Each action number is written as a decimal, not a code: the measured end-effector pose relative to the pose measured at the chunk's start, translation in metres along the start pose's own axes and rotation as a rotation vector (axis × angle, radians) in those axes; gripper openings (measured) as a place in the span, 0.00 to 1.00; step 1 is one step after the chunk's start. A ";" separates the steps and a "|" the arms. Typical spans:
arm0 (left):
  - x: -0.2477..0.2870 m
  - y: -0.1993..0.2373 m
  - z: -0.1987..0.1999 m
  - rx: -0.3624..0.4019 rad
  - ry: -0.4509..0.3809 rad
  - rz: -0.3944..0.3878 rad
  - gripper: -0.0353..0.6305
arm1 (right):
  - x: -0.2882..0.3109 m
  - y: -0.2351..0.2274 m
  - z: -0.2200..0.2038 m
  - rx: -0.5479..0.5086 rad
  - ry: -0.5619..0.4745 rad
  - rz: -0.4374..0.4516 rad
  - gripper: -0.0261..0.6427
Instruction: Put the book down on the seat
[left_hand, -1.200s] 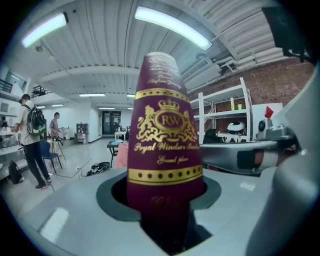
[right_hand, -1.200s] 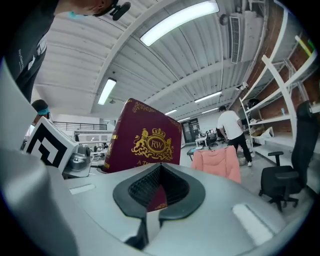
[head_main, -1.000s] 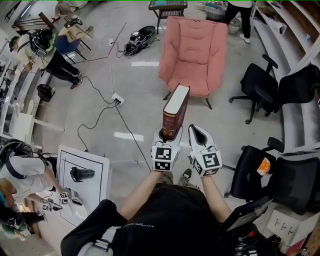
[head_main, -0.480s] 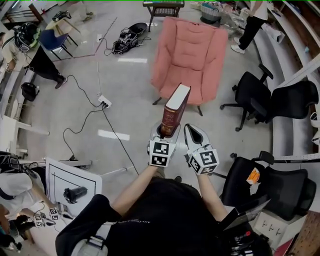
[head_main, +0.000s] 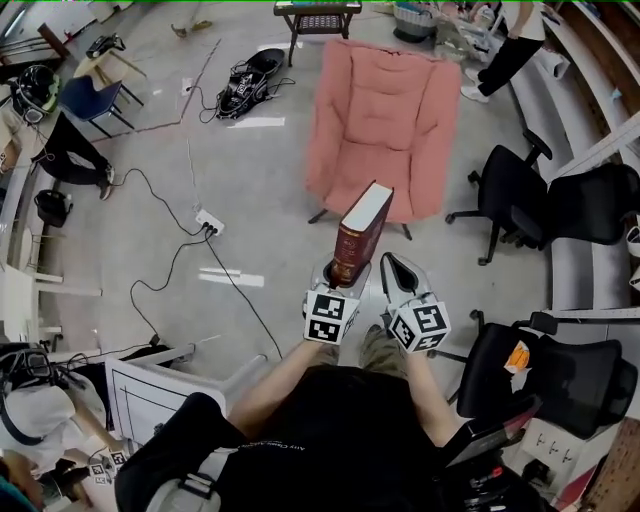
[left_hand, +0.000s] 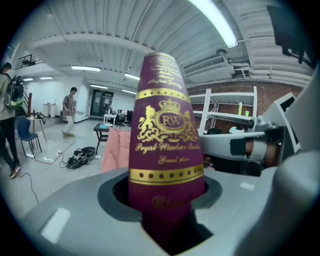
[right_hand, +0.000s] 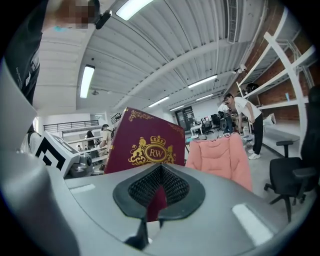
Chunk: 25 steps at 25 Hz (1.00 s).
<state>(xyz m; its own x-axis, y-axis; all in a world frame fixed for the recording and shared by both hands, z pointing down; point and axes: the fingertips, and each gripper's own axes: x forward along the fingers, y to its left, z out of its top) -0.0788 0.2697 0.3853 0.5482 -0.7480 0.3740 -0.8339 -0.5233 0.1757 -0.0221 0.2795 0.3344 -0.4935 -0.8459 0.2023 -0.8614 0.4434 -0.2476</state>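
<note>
Book (head_main: 360, 232) stands upright just short of the pink armchair (head_main: 375, 120), its lower end clamped in your left gripper (head_main: 336, 276) fingers. Your right gripper (head_main: 395, 268) fingers are together, empty. Reach farther, then lay it flat on the seat.

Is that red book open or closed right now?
Closed: the book is held on end in the left gripper, covers together, pages a single pale block.
</note>
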 end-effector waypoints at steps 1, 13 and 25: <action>0.008 0.001 -0.002 0.002 0.011 -0.004 0.39 | 0.005 -0.007 0.000 0.004 0.004 -0.001 0.06; 0.159 -0.001 0.046 0.059 0.112 0.031 0.38 | 0.093 -0.145 0.022 0.108 0.024 0.040 0.06; 0.252 -0.009 0.086 0.047 0.130 0.011 0.38 | 0.158 -0.248 0.050 0.094 0.033 0.093 0.06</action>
<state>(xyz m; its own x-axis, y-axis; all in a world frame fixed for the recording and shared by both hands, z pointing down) 0.0717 0.0508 0.3996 0.5237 -0.6961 0.4911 -0.8341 -0.5363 0.1292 0.1200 0.0210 0.3802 -0.5759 -0.7915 0.2046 -0.7974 0.4887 -0.3540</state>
